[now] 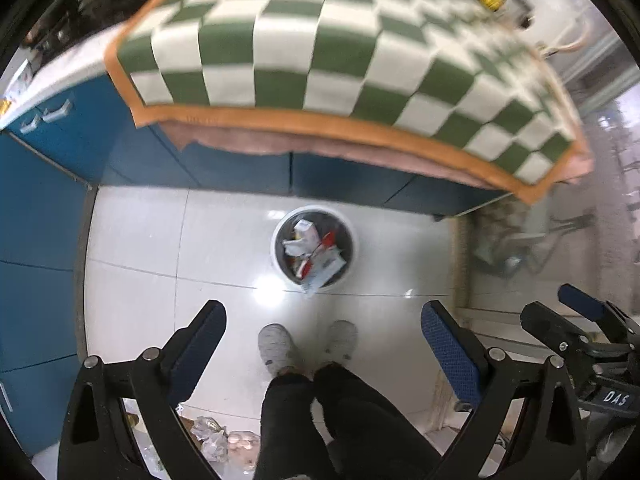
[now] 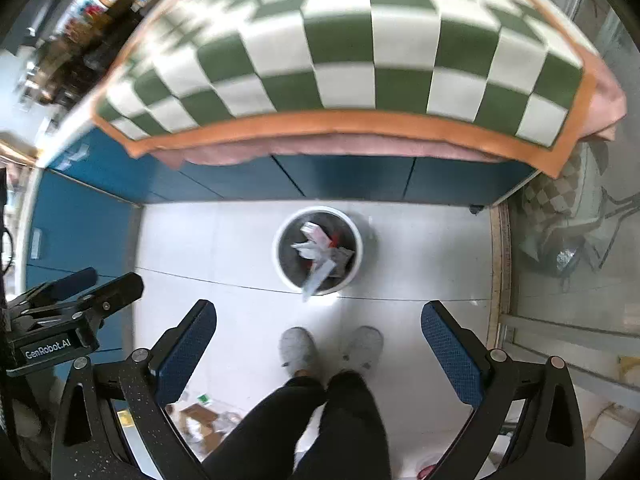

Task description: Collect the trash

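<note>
Claws both stood wide apart, nothing between them: left claw [image 1: 323, 344], right claw [image 2: 319, 344]. Below me sat the trash bin [image 1: 277, 258], full of wrappers [image 1: 314, 254], on the floor [image 1: 224, 240].

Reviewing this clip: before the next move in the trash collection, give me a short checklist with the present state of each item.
1. Left gripper empty and open: ok, nothing between its pads.
2. Right gripper empty and open: ok, jaws wide, nothing held.
3. Trash bin upright on the floor: ok, it stands in front of the blue cabinets.
4. Trash fully inside the bin: not ok, a pale wrapper sticks out over the near rim.
5. Checkered cloth cleared of trash: cannot tell, only part shows and it is blurred.
6. Floor clear of litter: not ok, loose scraps lie behind the person's feet.
</note>
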A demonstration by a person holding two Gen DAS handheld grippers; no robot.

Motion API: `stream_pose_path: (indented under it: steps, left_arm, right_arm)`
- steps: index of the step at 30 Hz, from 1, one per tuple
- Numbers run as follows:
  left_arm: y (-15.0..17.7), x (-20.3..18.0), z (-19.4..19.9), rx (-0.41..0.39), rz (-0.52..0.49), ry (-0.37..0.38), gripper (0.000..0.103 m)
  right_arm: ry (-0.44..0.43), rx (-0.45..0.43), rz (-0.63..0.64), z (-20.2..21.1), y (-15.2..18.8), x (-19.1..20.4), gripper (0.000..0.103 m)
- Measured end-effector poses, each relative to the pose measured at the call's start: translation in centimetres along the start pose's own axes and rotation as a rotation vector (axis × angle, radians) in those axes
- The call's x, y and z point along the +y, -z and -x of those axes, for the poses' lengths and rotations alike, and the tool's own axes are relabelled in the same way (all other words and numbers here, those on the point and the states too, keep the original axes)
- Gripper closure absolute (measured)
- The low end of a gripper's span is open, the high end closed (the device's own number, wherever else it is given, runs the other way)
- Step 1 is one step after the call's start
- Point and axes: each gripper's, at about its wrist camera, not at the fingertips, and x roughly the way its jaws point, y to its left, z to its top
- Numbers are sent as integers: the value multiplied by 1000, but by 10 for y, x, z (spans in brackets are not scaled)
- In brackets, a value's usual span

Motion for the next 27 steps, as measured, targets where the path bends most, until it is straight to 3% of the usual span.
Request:
stream_pose_path:
  steps: [6, 12, 17, 27]
  left_arm:
    - [1, -11, 95, -95, -13, 92, 3]
    - [4, -13, 160, -179, -3, 187, 3]
    - [13, -14, 194, -222, -2, 254, 0]
    - [34, -12, 219, -228, 6, 278, 0]
  right_arm:
    - [-89, -83, 15, 115, 8, 19, 0]
    - [-169, -134, 36, 183, 13, 38, 0]
    - [-233, -140, 46, 217, 22, 47, 0]
    - [-269, -126, 66, 235, 34, 58, 0]
